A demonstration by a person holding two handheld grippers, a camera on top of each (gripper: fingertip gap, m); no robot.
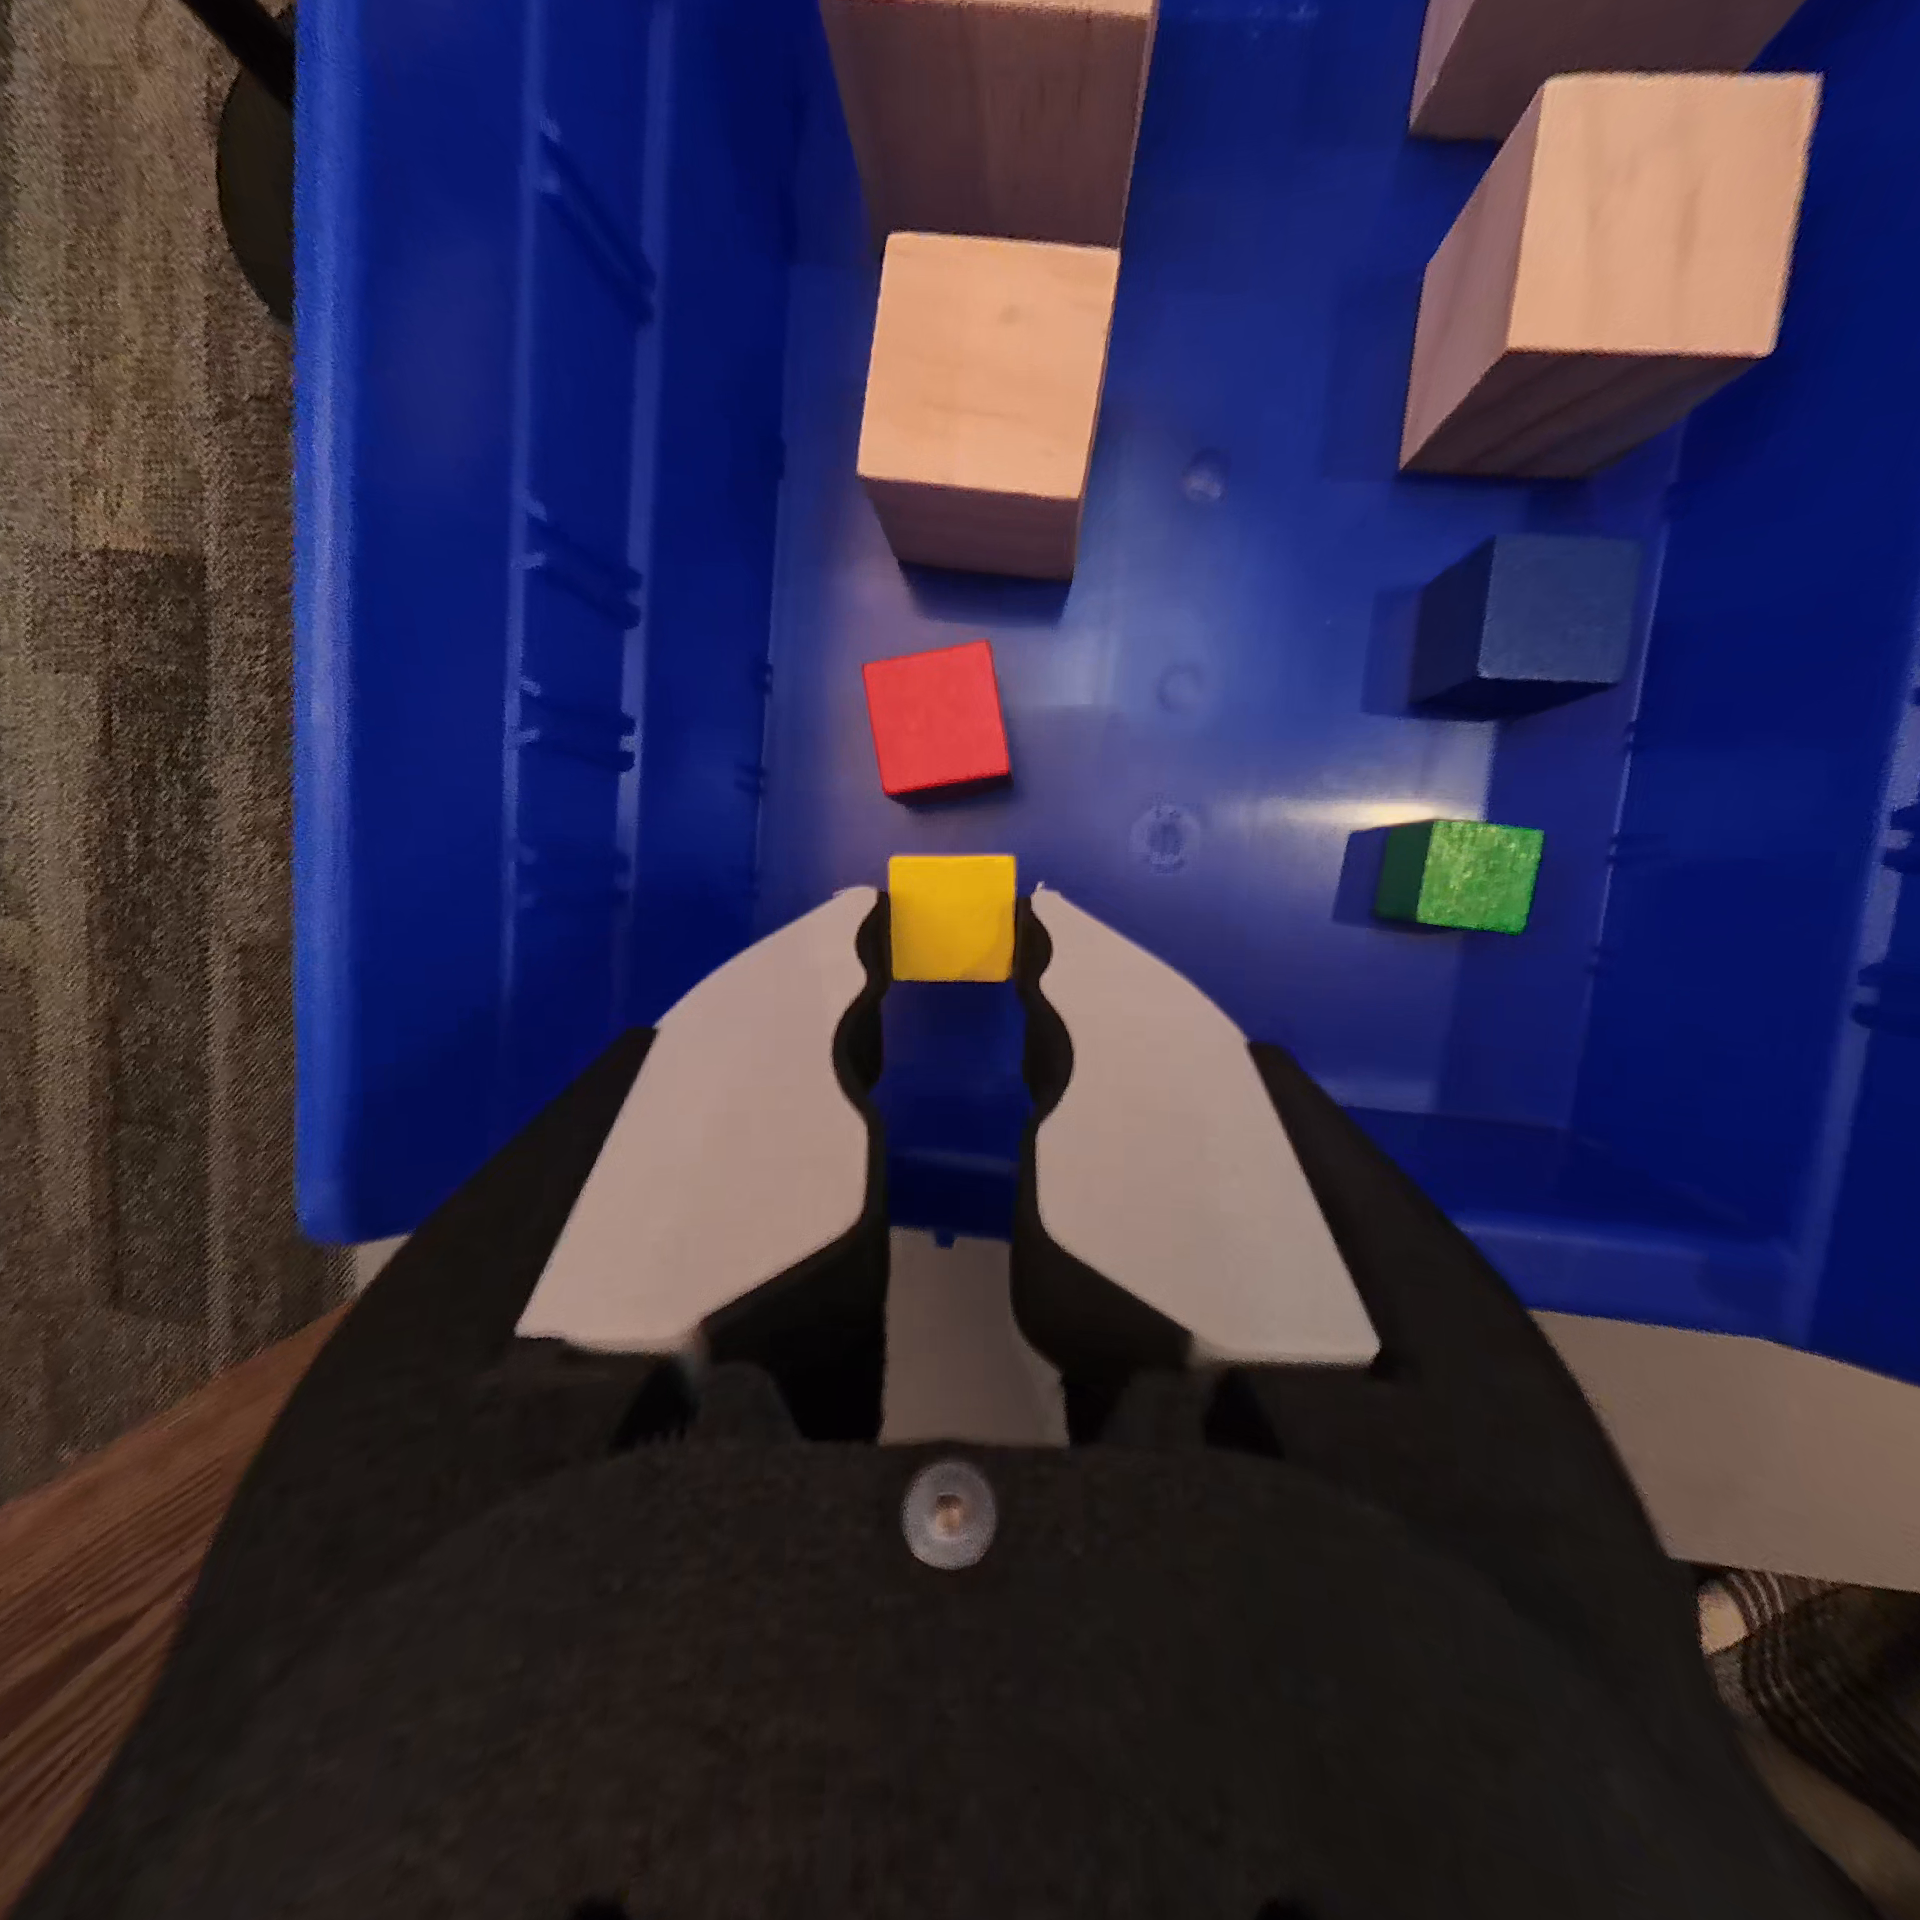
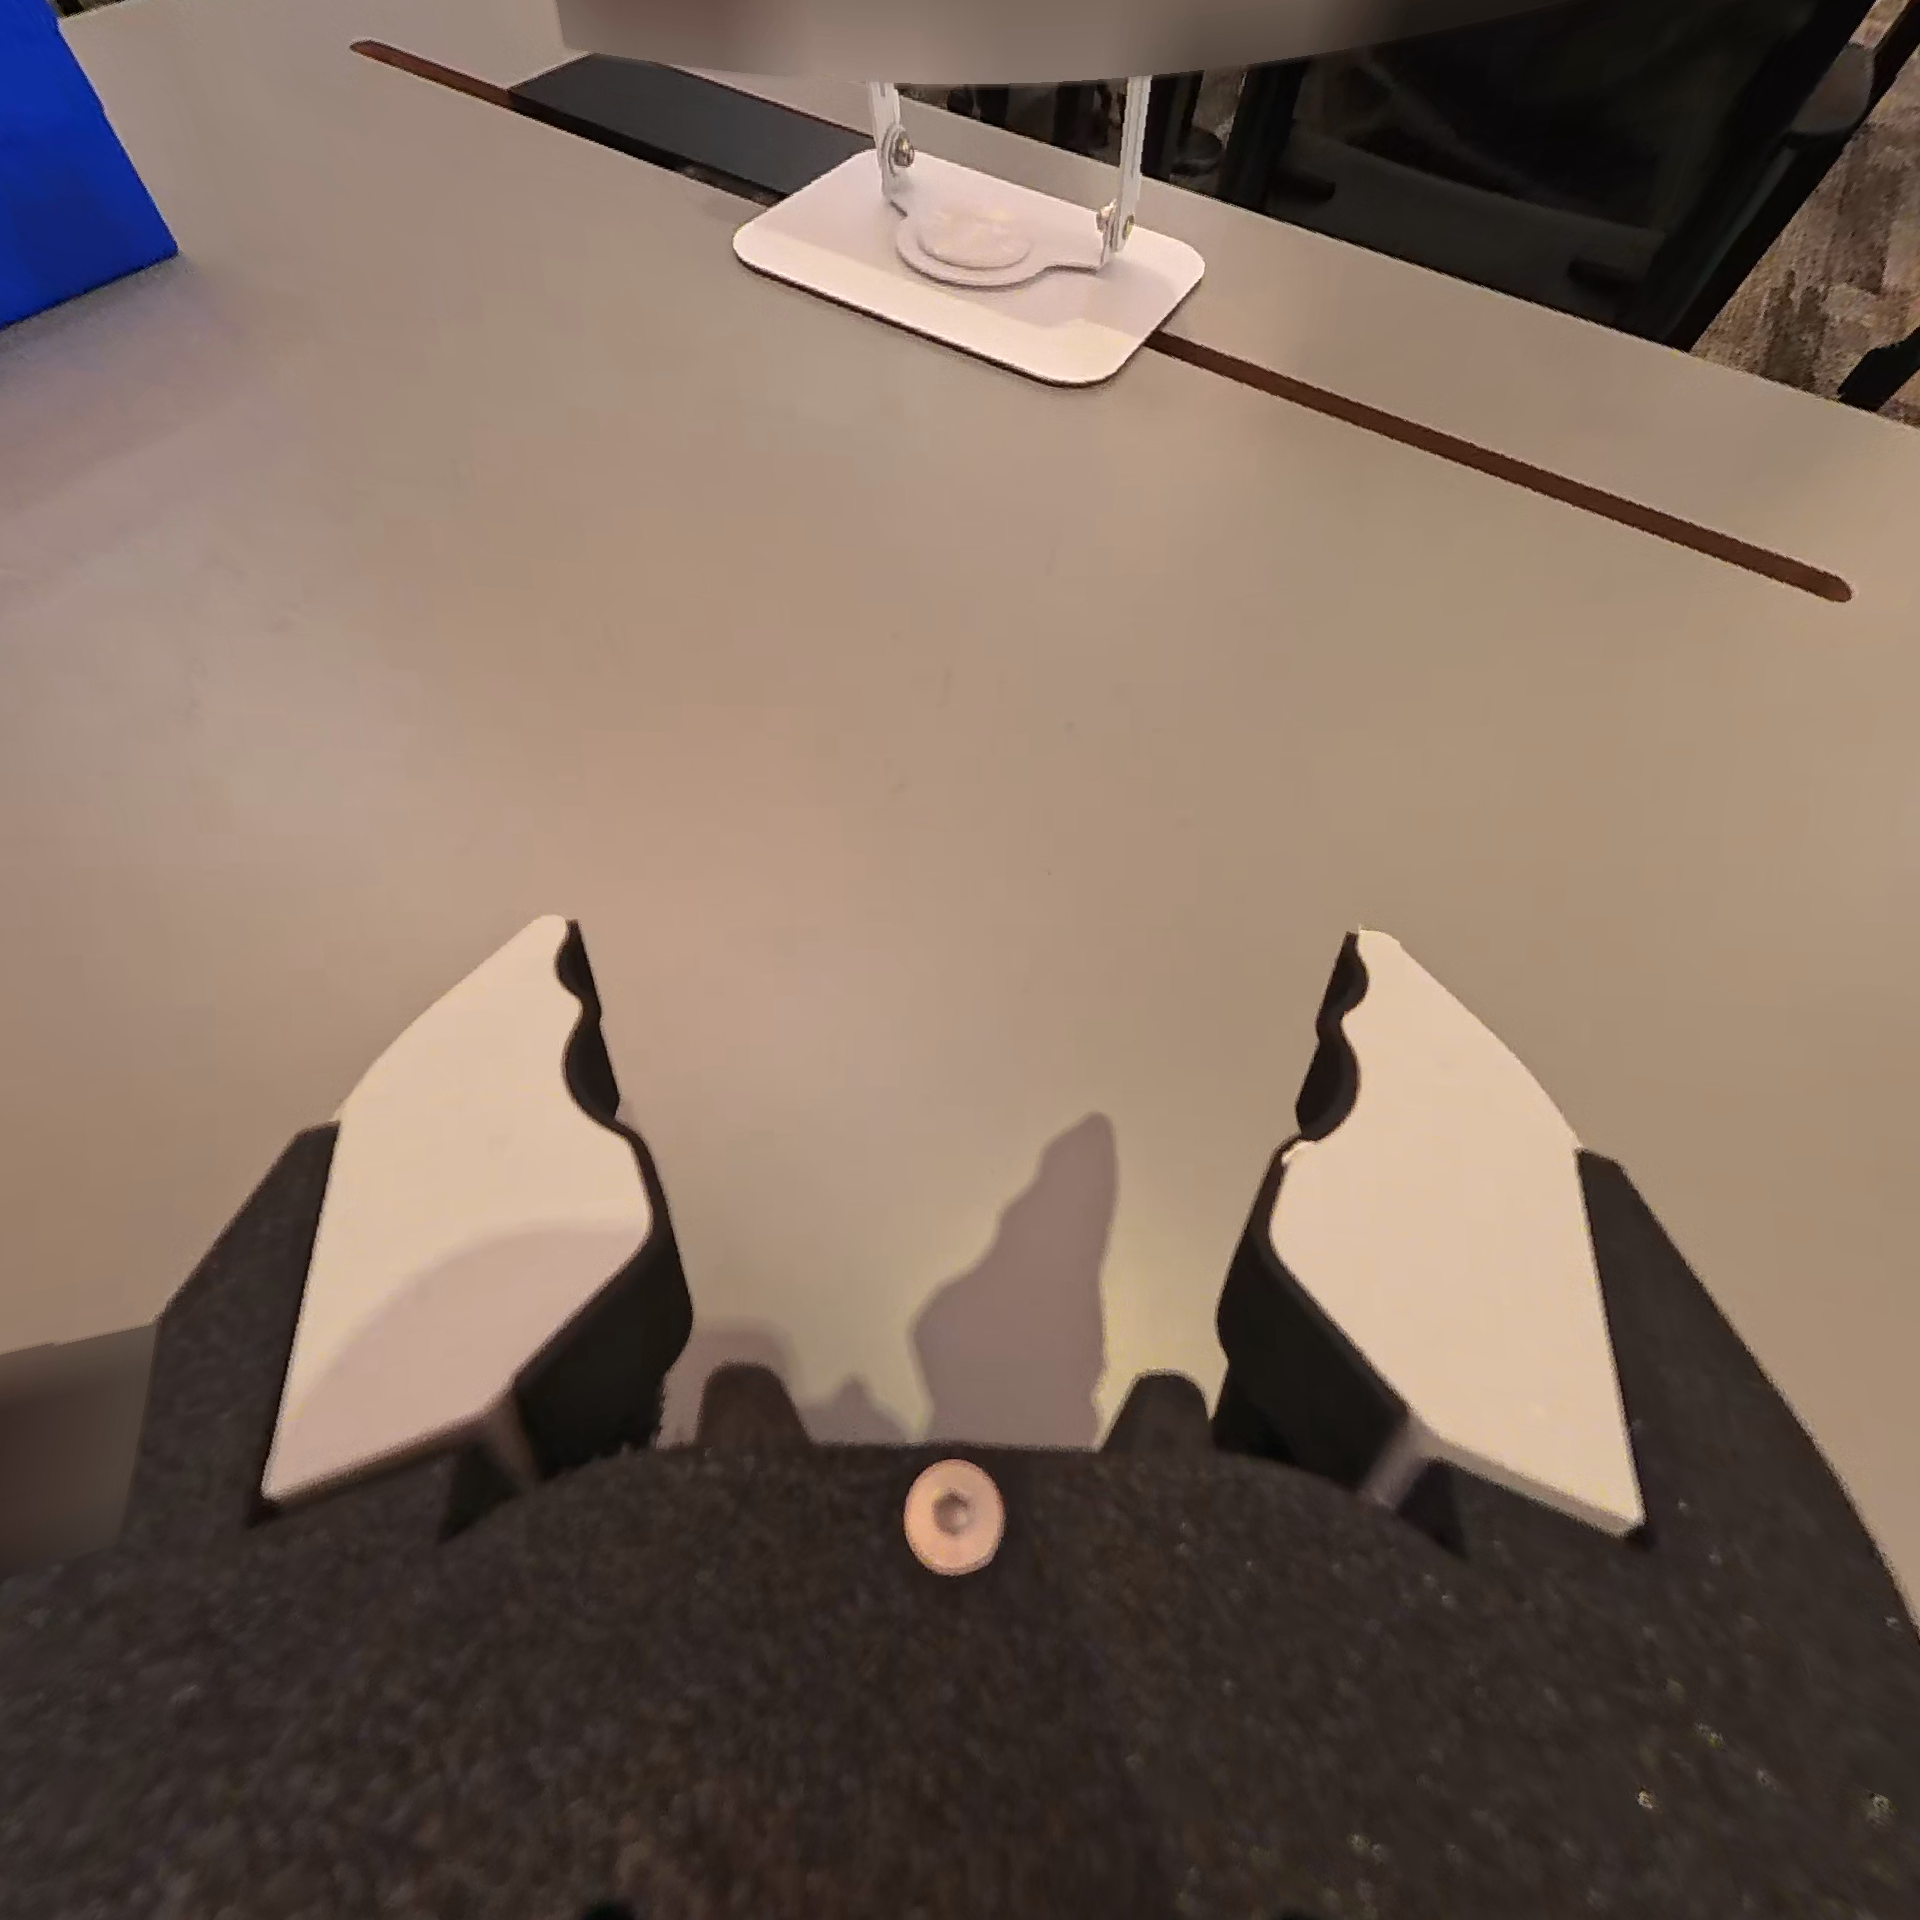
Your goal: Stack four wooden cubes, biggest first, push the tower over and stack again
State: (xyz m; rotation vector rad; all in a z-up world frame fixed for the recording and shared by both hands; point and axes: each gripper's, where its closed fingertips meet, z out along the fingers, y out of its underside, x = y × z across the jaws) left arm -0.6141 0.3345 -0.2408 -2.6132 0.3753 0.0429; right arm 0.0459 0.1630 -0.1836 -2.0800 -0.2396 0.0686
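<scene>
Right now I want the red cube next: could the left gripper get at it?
Probably not yet: the left gripper is shut on the yellow cube. The red cube lies just ahead in the bin, nothing between.

Through both wrist feeds I saw warm, moderately dim indoor light. In the left wrist view a bright glare streak lay on the blue bin [image 1: 1247, 727] floor just above the green cube [image 1: 1465, 875], and the cubes cast soft shadows to their left. The bin walls bowed from wide-angle distortion, and the near body of the left tongs [image 1: 951, 920] was slightly soft. In the right wrist view the tabletop [image 2: 935, 675] was evenly lit with a faint sheen; the right tongs [image 2: 961, 935] threw a sharp shadow between the fingers. Frame edges were smeared.
</scene>
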